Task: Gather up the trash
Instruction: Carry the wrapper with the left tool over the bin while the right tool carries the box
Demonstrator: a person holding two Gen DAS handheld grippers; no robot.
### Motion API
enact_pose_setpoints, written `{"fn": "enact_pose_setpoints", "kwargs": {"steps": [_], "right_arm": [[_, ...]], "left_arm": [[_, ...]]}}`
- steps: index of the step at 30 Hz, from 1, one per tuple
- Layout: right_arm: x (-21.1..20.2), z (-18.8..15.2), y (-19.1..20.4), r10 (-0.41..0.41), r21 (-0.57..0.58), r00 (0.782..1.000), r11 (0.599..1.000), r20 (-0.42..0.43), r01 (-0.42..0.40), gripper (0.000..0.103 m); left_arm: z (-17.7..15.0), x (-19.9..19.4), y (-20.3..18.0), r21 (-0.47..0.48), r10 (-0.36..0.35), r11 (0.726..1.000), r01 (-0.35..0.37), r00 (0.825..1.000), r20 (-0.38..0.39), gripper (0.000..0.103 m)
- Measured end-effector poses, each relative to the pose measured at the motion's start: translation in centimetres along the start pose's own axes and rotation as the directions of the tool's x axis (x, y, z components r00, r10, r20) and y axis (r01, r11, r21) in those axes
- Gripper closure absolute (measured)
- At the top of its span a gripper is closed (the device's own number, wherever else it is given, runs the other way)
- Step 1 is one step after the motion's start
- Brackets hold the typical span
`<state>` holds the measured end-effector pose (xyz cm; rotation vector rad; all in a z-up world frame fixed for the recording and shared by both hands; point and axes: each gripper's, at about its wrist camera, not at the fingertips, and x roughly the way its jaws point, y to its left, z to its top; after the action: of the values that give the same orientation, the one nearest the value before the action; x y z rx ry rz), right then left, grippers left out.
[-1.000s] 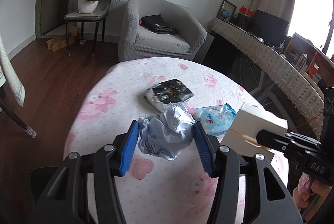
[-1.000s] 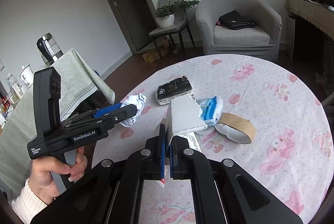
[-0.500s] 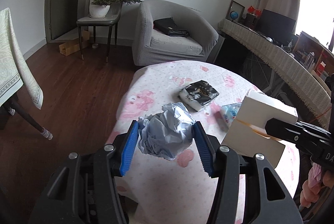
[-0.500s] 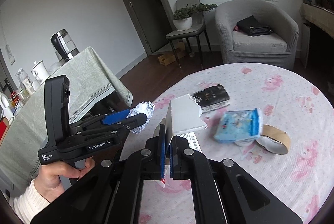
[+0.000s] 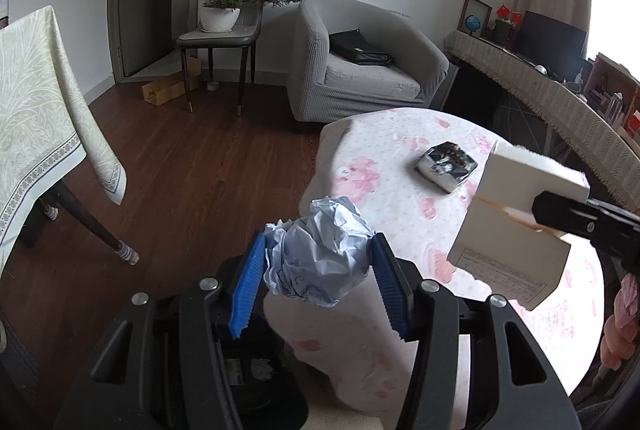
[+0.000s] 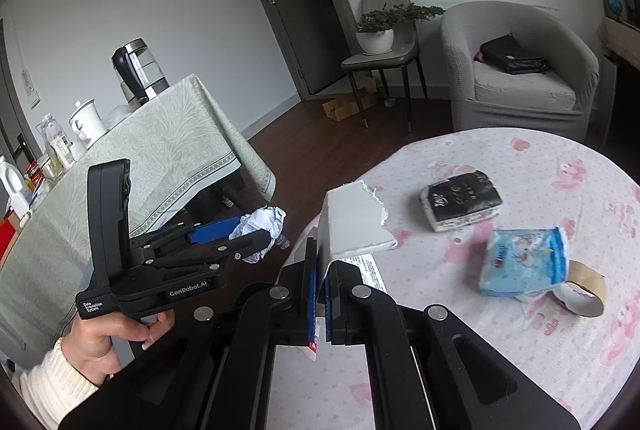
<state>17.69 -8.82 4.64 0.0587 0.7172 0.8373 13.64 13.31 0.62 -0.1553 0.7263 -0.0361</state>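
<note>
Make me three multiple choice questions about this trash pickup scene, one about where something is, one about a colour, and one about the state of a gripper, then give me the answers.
1. Where does the black bag lie?
A. on the grey armchair
B. on the round table
C. on the floor

2. What colour are the pads on the left gripper?
A. red
B. blue
C. green

3. What is the right gripper doing?
A. hanging open and empty
B. clamping a roll of tape
C. shut on the torn white carton

Answers:
1. A, it rests on the seat of the grey armchair.
2. B, blue ribbed pads press the crumpled paper ball.
3. C, its jaws pinch the torn white carton by the edge.
</note>
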Motion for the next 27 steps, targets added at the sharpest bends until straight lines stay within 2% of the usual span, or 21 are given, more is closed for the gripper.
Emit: {"fn": "enact_pose_setpoints", "kwargs": {"steps": [14, 27], "right_arm": [[3.5, 0.4, 4.4, 0.081, -0.053, 0.996, 0.995, -0.022, -0.082, 0.1], [8.3, 0.4, 8.8, 0.123, -0.105, 0.99, 0.986, -0.066, -0.129, 0.1]], "left_arm": [[-3.0, 0.3, 5.3, -0.009, 0.065, 0.998, -0.066, 0.995, -0.081, 0.047], [-6.6, 2.2, 10.9, -0.053, 0.102, 0.992, -0.116, 0.97, -0.219, 0.047]]}}
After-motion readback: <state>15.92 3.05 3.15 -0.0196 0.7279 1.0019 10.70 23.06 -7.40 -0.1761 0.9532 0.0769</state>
